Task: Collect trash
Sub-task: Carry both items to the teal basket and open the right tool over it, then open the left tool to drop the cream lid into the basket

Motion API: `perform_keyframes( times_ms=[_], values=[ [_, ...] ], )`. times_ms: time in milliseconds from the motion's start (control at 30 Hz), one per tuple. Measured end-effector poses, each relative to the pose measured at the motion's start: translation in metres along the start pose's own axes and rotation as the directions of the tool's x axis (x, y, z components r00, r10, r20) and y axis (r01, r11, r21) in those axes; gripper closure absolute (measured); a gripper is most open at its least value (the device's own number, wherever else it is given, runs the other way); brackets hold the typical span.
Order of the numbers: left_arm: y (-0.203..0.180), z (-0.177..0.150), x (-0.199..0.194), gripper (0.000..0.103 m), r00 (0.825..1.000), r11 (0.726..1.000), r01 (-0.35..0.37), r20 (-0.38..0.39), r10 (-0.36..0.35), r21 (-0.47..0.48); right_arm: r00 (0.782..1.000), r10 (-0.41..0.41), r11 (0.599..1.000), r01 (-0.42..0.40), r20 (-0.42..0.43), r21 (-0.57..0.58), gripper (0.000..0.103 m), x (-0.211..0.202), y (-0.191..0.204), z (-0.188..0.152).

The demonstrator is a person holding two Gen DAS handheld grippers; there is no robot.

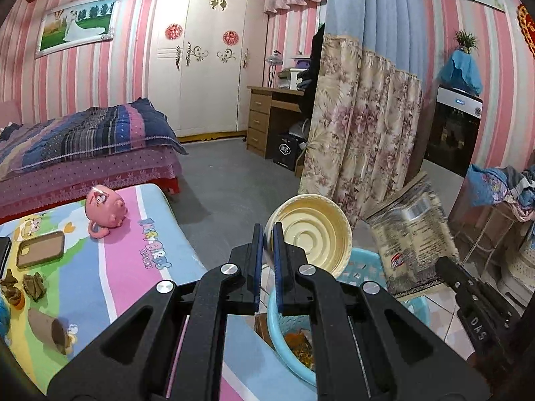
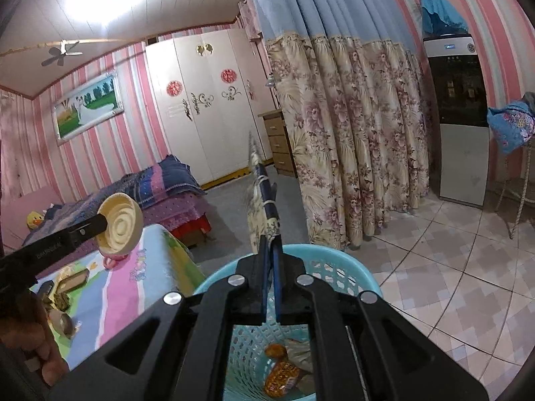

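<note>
Two grippers hold trash above the blue basket [image 2: 341, 260]. Left gripper [image 1: 266, 230]: jaws clamped on the rim of a cream paper bowl [image 1: 314, 234], bowl at 1 o'clock. Right gripper [image 2: 270, 250]: jaws clamped on a flat printed wrapper [image 2: 259, 197], extending toward 12 o'clock. Orange wrappers [image 2: 279, 377] lie in the basket bottom.

My left gripper [image 1: 266, 234] and right gripper [image 2: 270, 250] were black-framed, with blue finger pads [image 1: 256, 250] and silver round screws [image 1: 231, 269].
</note>
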State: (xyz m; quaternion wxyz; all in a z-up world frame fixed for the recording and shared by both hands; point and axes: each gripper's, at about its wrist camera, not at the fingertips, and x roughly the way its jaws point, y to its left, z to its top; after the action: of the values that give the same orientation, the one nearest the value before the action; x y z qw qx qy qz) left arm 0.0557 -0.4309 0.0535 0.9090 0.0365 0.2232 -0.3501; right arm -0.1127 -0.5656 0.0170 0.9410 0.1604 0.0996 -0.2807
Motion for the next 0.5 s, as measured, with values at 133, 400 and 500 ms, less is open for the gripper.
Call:
perform_keyframes(
  times_ms=[133, 400, 500],
  values=[
    [-0.004, 0.0, 0.003, 0.098, 1.0, 1.0, 0.003, -0.006, -0.003, 0.009, 0.999, -0.033, 0.999, 0.033, 0.003, 0.014, 0.052, 0.0, -0.004, -0.002],
    [-0.012, 0.0, 0.006, 0.098, 1.0, 1.0, 0.014, -0.016, -0.014, 0.017, 0.992, -0.074, 0.992, 0.063, 0.098, 0.106, 0.034, -0.018, -0.02, 0.003],
    [-0.017, 0.0, 0.008, 0.098, 0.999, 1.0, 0.025, -0.02, -0.025, 0.019, 0.989, -0.096, 0.986, 0.08, 0.111, 0.145, 0.034, -0.022, -0.028, 0.003]
  ],
)
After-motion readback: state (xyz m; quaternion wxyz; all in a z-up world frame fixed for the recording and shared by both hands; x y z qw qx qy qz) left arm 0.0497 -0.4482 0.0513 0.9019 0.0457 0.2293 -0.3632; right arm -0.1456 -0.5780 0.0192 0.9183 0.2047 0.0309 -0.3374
